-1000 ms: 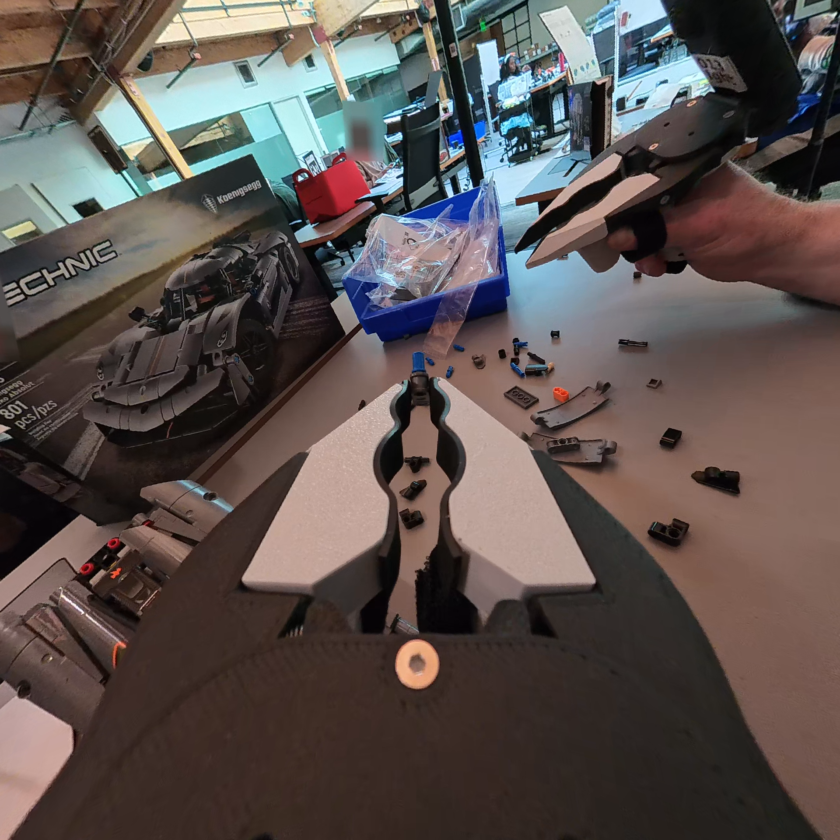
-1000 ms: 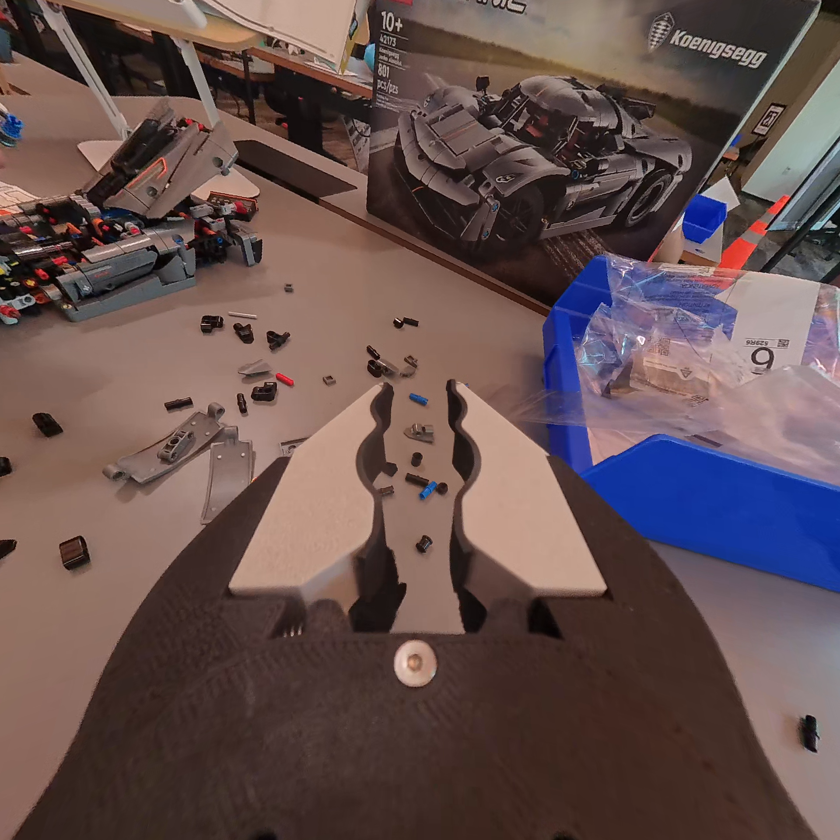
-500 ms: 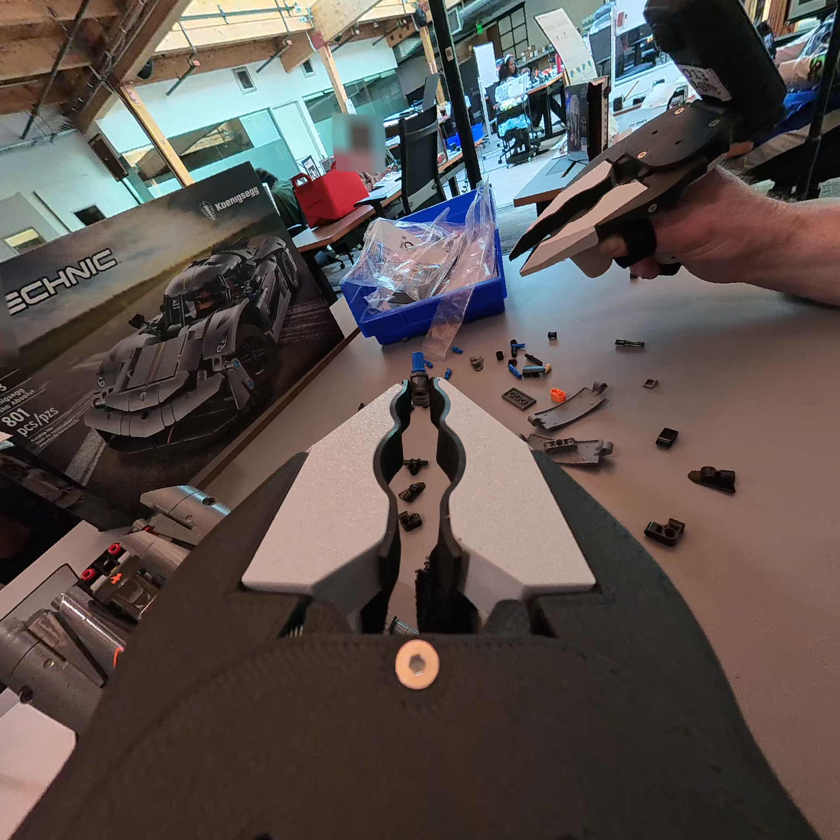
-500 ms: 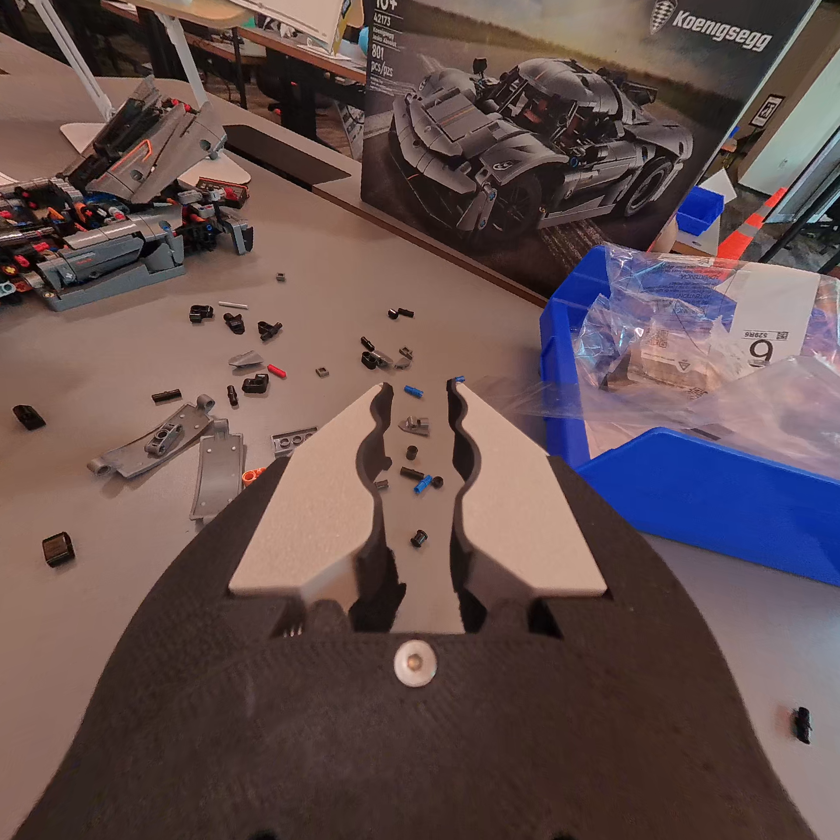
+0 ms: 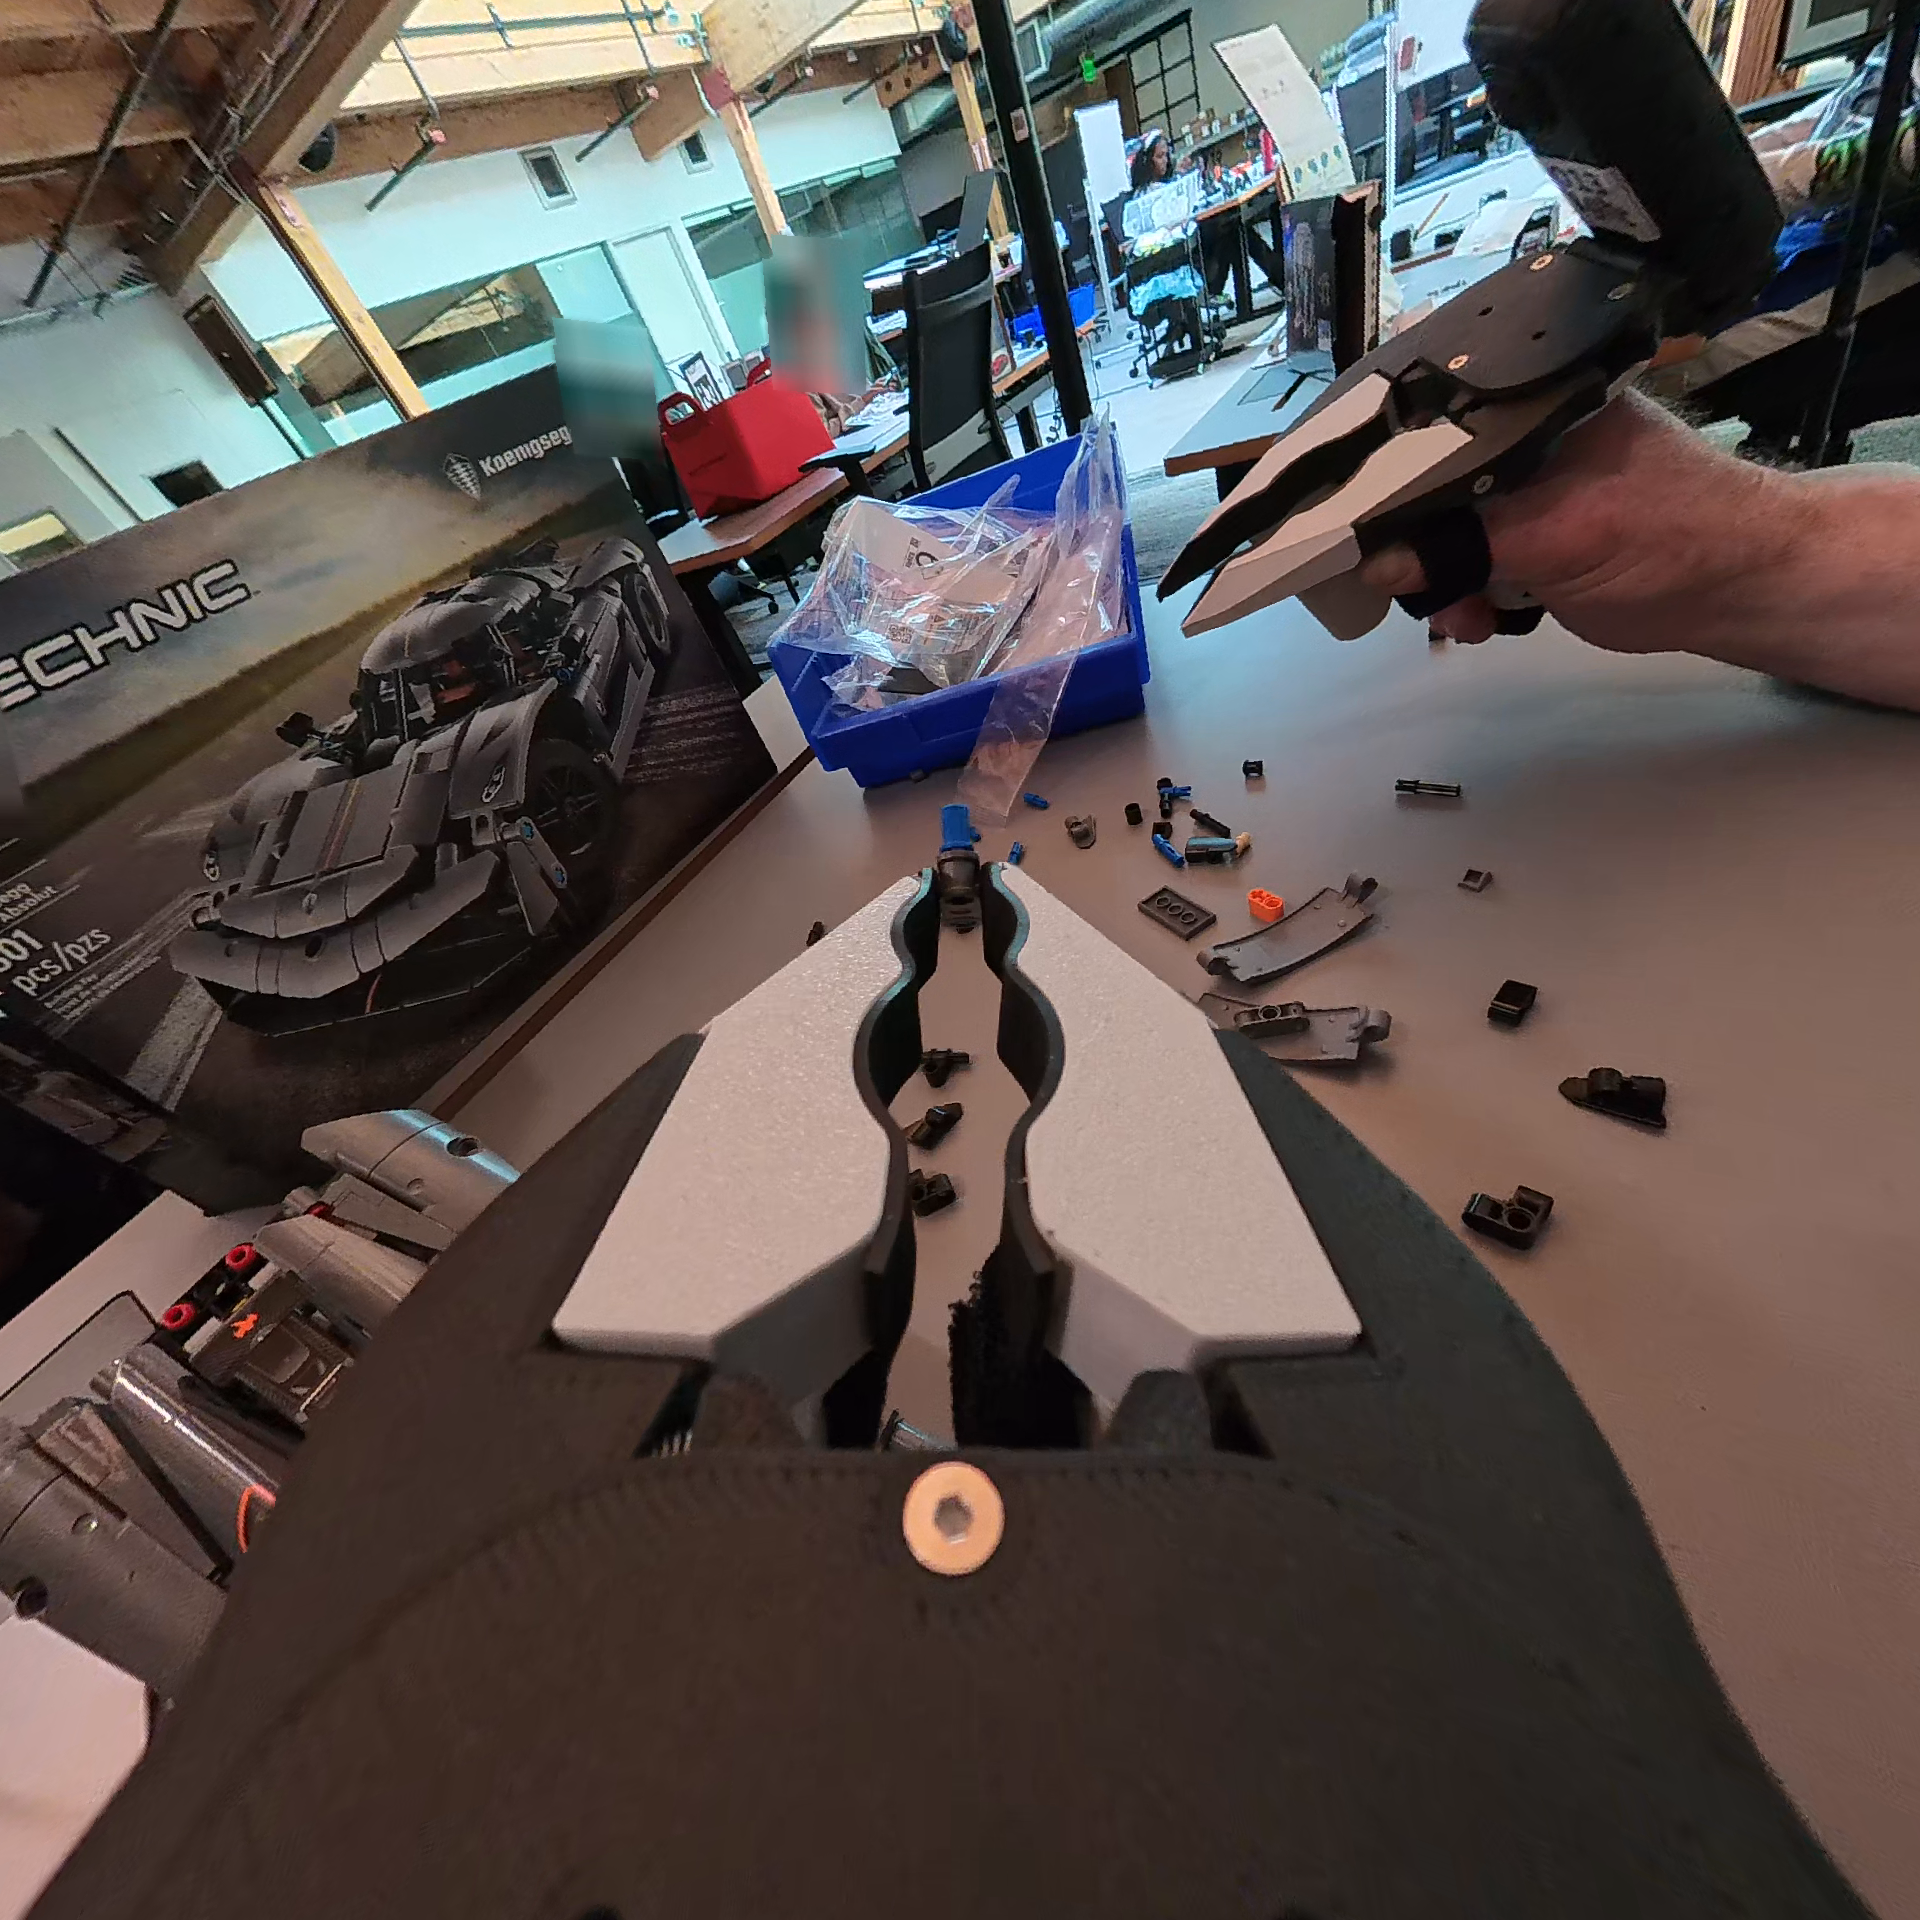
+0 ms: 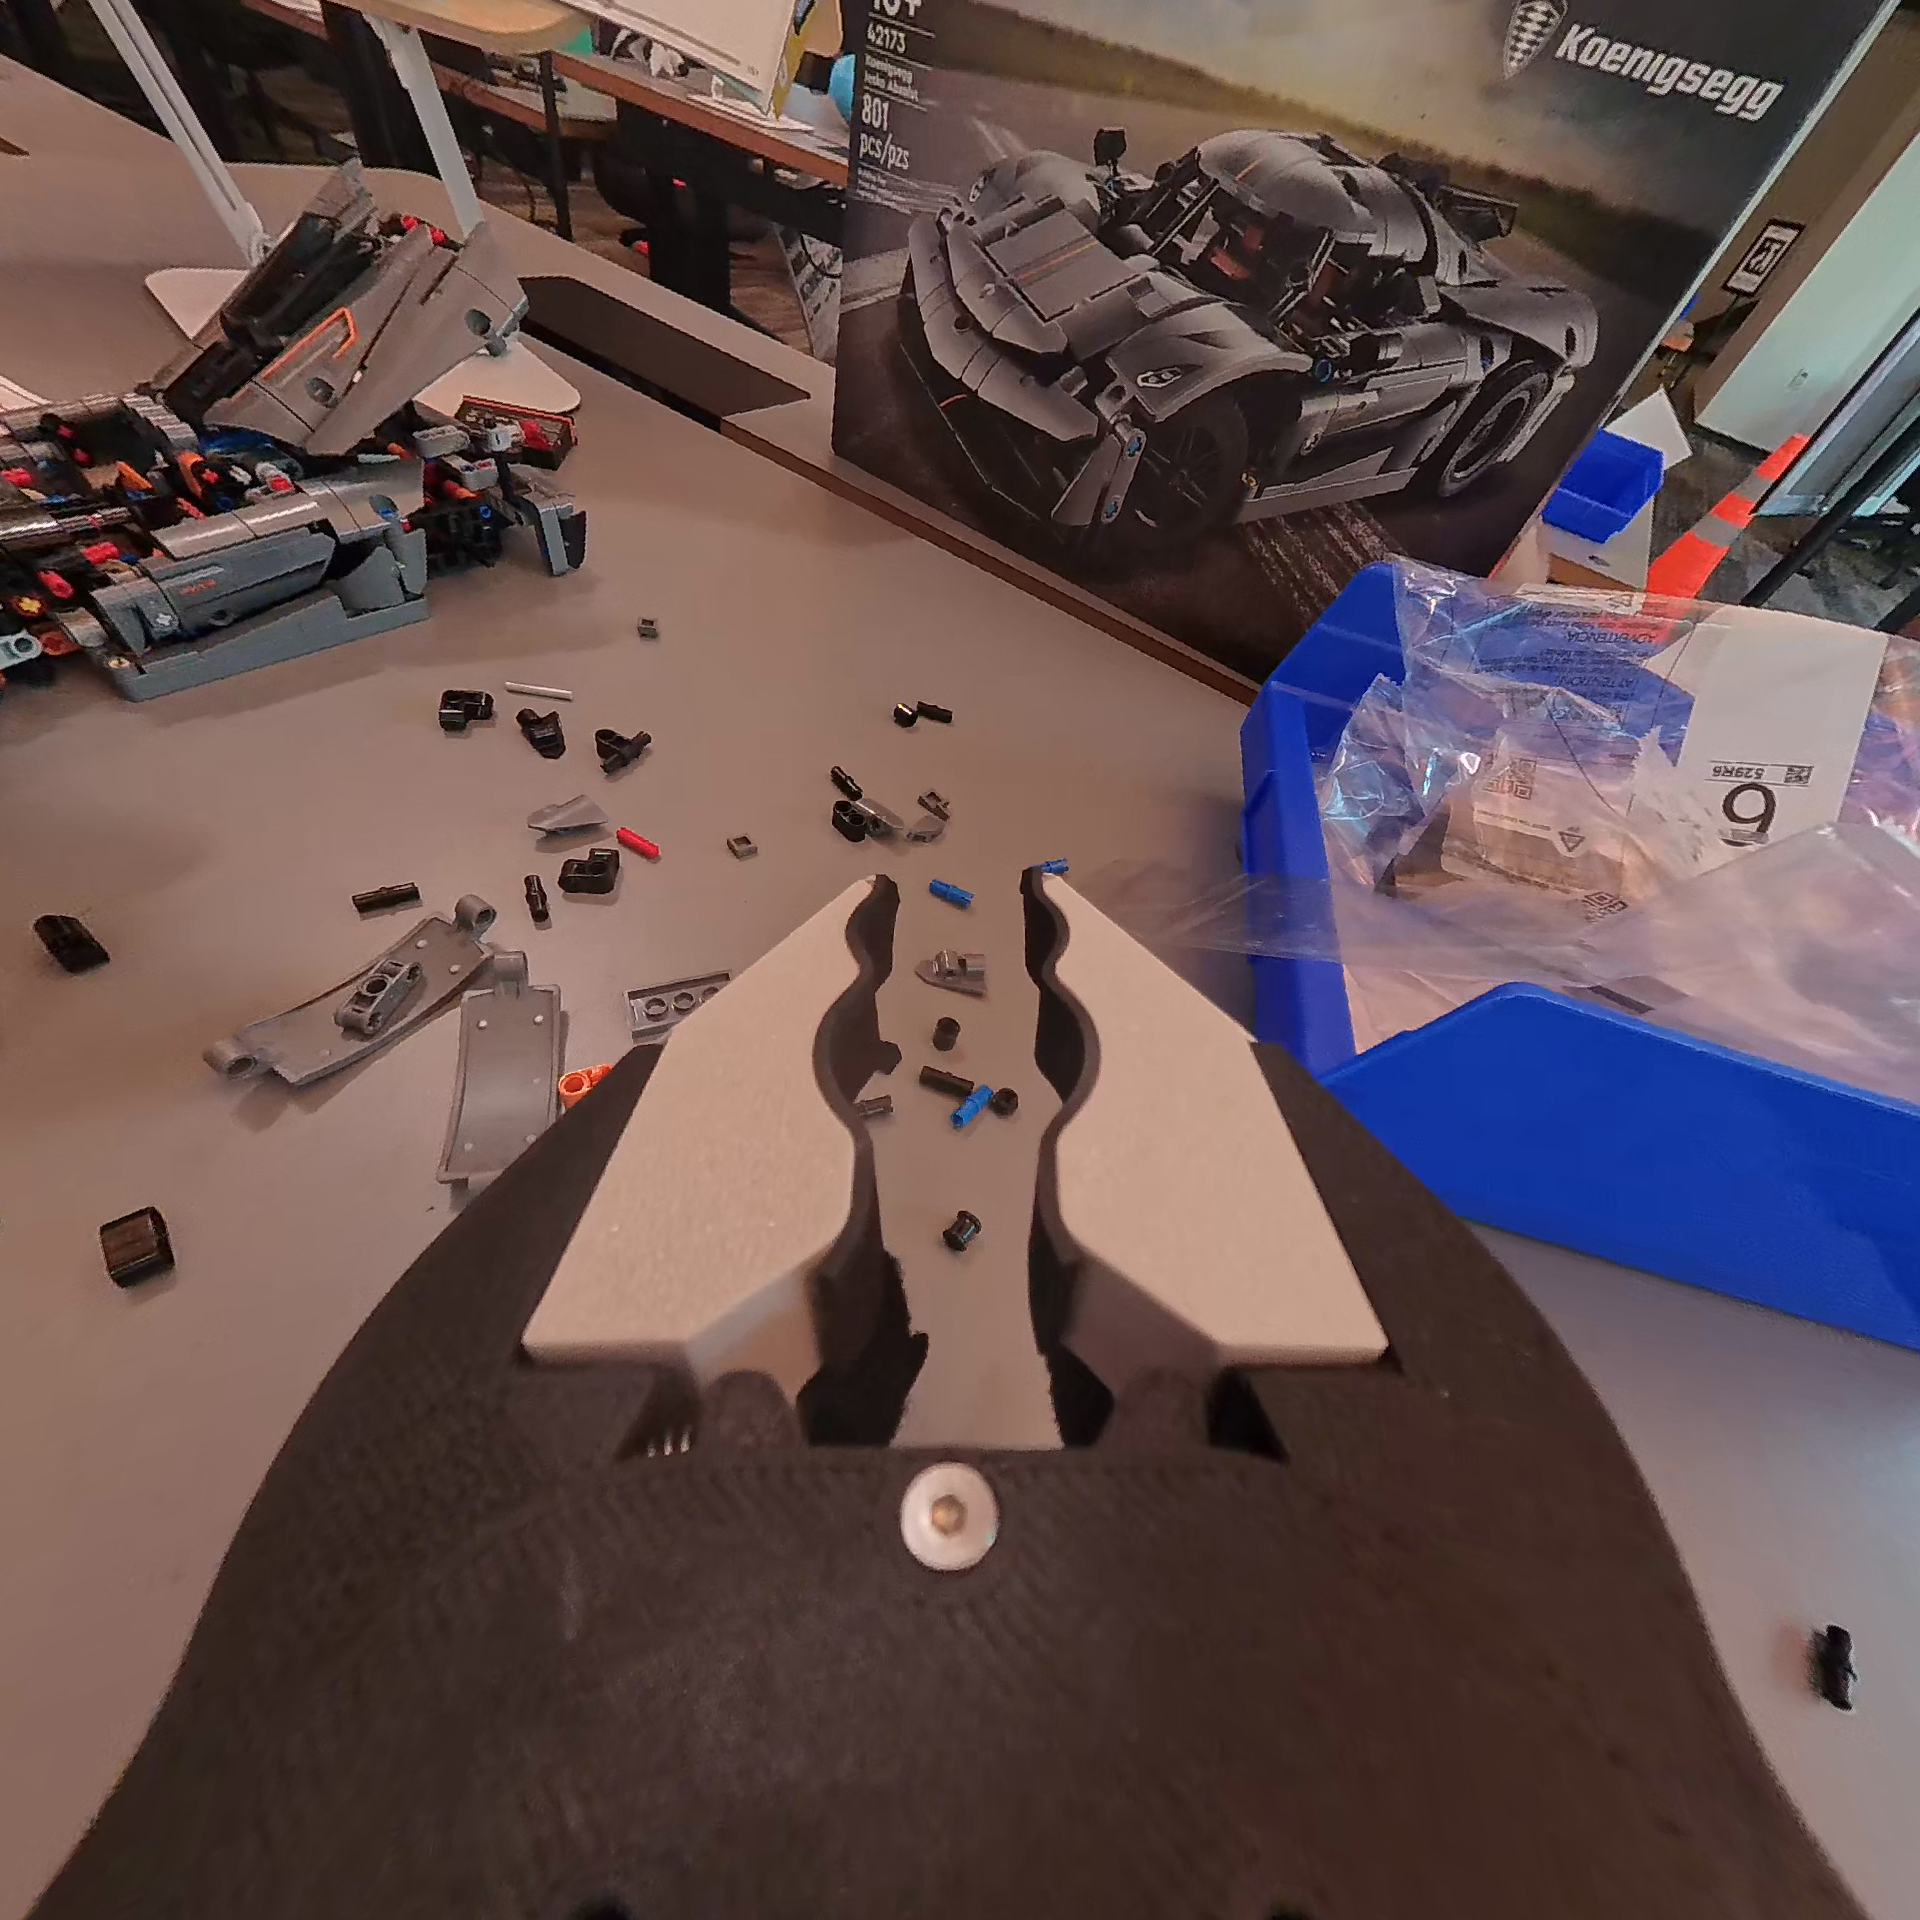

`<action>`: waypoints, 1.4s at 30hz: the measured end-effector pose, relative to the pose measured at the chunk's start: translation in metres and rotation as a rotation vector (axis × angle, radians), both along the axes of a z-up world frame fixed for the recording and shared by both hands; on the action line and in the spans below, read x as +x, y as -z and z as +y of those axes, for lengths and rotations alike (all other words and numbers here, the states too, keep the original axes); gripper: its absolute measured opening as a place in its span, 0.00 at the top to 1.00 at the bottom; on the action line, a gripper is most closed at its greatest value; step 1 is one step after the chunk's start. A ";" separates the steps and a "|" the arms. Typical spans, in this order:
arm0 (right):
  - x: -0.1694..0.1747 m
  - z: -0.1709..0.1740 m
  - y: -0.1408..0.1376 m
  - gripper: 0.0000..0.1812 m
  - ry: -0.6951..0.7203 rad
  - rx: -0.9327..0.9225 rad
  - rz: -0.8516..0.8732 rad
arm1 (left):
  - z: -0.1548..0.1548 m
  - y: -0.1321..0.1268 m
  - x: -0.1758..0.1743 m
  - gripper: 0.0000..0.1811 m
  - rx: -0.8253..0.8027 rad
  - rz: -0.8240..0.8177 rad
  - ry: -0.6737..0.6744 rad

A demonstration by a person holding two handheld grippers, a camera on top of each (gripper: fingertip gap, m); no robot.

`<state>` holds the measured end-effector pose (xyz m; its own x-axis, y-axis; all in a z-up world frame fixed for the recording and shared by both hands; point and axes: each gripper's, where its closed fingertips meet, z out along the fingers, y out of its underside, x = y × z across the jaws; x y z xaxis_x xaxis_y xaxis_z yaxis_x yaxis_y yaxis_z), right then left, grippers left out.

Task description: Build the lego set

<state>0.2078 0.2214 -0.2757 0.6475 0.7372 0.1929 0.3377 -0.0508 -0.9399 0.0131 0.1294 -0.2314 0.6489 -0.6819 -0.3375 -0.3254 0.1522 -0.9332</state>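
Note:
My left gripper [image 5: 958,883] is shut on a small dark connector [image 5: 960,902] with a blue pin [image 5: 954,828] sticking out of its top, held above the grey table. My right gripper [image 6: 956,883] is open and empty, hovering over loose pins such as a blue one [image 6: 972,1108] and a black one [image 6: 961,1231]. In the left wrist view the right gripper [image 5: 1179,611] hangs in a hand [image 5: 1662,561] at the upper right. The partly built grey car [image 6: 260,520] sits far left; it also shows in the left wrist view [image 5: 208,1382].
Grey curved panels [image 6: 353,1003] [image 5: 1294,930], an orange piece [image 5: 1264,904] and several small black parts lie scattered on the table. A blue bin [image 6: 1610,1132] with plastic bags stands to the right. The set's box [image 6: 1247,312] stands upright behind. A white lamp base [image 6: 499,384] stands beside the car. Across from one pair of fingers to the other is roughly 25 cm.
My right gripper has drifted slightly forward and down, still open. My left gripper has kept its hold on the connector and barely moved.

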 end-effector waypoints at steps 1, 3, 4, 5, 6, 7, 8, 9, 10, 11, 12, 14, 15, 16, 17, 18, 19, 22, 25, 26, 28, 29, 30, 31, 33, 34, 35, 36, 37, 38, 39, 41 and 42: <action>-0.001 -0.001 0.000 0.87 -0.004 0.000 0.000 | 0.000 -0.001 0.000 0.97 -0.004 -0.011 0.006; -0.004 -0.003 0.000 0.87 -0.021 -0.001 0.002 | -0.003 -0.005 0.000 0.97 -0.021 -0.061 0.037; -0.005 -0.004 0.000 0.87 -0.027 -0.001 -0.001 | -0.005 -0.009 0.000 0.97 -0.032 -0.101 0.063; -0.006 -0.004 0.001 0.87 -0.030 -0.001 -0.006 | -0.008 -0.013 0.000 0.97 -0.045 -0.142 0.092; -0.006 -0.005 0.001 0.87 -0.033 -0.001 -0.008 | -0.012 -0.018 0.000 0.97 -0.061 -0.191 0.132; -0.006 -0.005 0.001 0.87 -0.034 0.000 -0.007 | -0.016 -0.024 0.000 0.97 -0.074 -0.246 0.177; -0.006 -0.005 0.000 0.87 -0.036 0.000 -0.005 | -0.020 -0.030 -0.001 0.97 -0.082 -0.301 0.214; -0.006 -0.005 0.000 0.87 -0.036 -0.001 -0.002 | -0.024 -0.037 -0.003 0.97 -0.088 -0.353 0.250; -0.006 -0.005 0.000 0.87 -0.035 -0.002 0.001 | -0.028 -0.042 -0.005 0.97 -0.100 -0.402 0.291; -0.005 -0.005 -0.001 0.87 -0.035 -0.003 0.005 | -0.031 -0.046 -0.007 0.97 -0.115 -0.444 0.329; -0.005 -0.005 -0.001 0.87 -0.035 -0.002 0.008 | -0.033 -0.050 -0.009 0.97 -0.122 -0.481 0.354; -0.005 -0.006 -0.002 0.87 -0.037 -0.002 0.010 | -0.038 -0.056 -0.012 0.97 -0.130 -0.533 0.400; -0.005 -0.006 -0.002 0.87 -0.038 -0.002 0.011 | -0.039 -0.057 -0.013 0.97 -0.132 -0.546 0.410; -0.006 -0.006 -0.002 0.87 -0.040 -0.002 0.011 | -0.039 -0.058 -0.014 0.97 -0.134 -0.553 0.414; -0.006 -0.006 -0.002 0.87 -0.042 -0.003 0.011 | -0.039 -0.058 -0.014 0.97 -0.137 -0.556 0.418; -0.006 -0.007 -0.002 0.87 -0.043 -0.003 0.010 | -0.038 -0.057 -0.013 0.97 -0.139 -0.555 0.416; -0.007 -0.007 -0.002 0.87 -0.044 -0.003 0.010 | -0.038 -0.056 -0.013 0.97 -0.140 -0.546 0.410; -0.006 -0.007 -0.002 0.87 -0.046 -0.002 0.010 | -0.037 -0.052 -0.009 0.97 -0.137 -0.509 0.395; -0.006 -0.007 -0.003 0.87 -0.045 -0.002 0.015 | -0.036 -0.048 -0.006 0.97 -0.138 -0.480 0.384; -0.006 -0.006 -0.003 0.87 -0.045 -0.002 0.014 | -0.036 -0.047 -0.005 0.97 -0.139 -0.475 0.382; -0.006 -0.007 -0.002 0.86 -0.044 -0.001 0.011 | -0.035 -0.046 -0.005 0.97 -0.137 -0.464 0.373; -0.006 -0.006 -0.002 0.86 -0.044 -0.002 0.009 | -0.035 -0.045 -0.005 0.97 -0.137 -0.462 0.370; -0.006 -0.006 -0.001 0.87 -0.043 -0.001 0.008 | -0.034 -0.046 -0.006 0.97 -0.137 -0.463 0.369; -0.006 -0.006 -0.001 0.86 -0.043 -0.002 0.006 | -0.034 -0.046 -0.006 0.97 -0.137 -0.463 0.367; -0.006 -0.006 0.000 0.87 -0.042 -0.003 0.004 | -0.034 -0.046 -0.006 0.97 -0.135 -0.460 0.363; -0.006 -0.006 0.000 0.87 -0.042 -0.003 0.003 | -0.034 -0.046 -0.006 0.97 -0.135 -0.461 0.363; -0.006 -0.006 0.000 0.87 -0.042 -0.003 0.003 | -0.034 -0.046 -0.006 0.97 -0.135 -0.461 0.363; -0.006 -0.006 0.000 0.87 -0.041 -0.004 0.002 | -0.034 -0.046 -0.006 0.97 -0.134 -0.460 0.362; -0.006 -0.006 0.000 0.87 -0.041 -0.004 0.002 | -0.034 -0.046 -0.006 0.97 -0.134 -0.459 0.362; -0.006 -0.006 0.000 0.87 -0.041 -0.004 0.001 | -0.034 -0.046 -0.006 0.97 -0.134 -0.460 0.363; -0.006 -0.006 0.000 0.87 -0.041 -0.004 0.001 | -0.034 -0.046 -0.006 0.97 -0.134 -0.460 0.363; -0.006 -0.006 0.000 0.87 -0.041 -0.003 0.001 | -0.034 -0.046 -0.006 0.97 -0.135 -0.459 0.363; -0.006 -0.006 0.000 0.87 -0.042 -0.003 0.001 | -0.034 -0.046 -0.006 0.97 -0.136 -0.459 0.363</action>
<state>0.2017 0.2155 -0.2757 0.6165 0.7642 0.1894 0.3383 -0.0398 -0.9402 0.0074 0.0952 -0.1857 0.4251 -0.9047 0.0274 0.1656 0.0480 -0.9850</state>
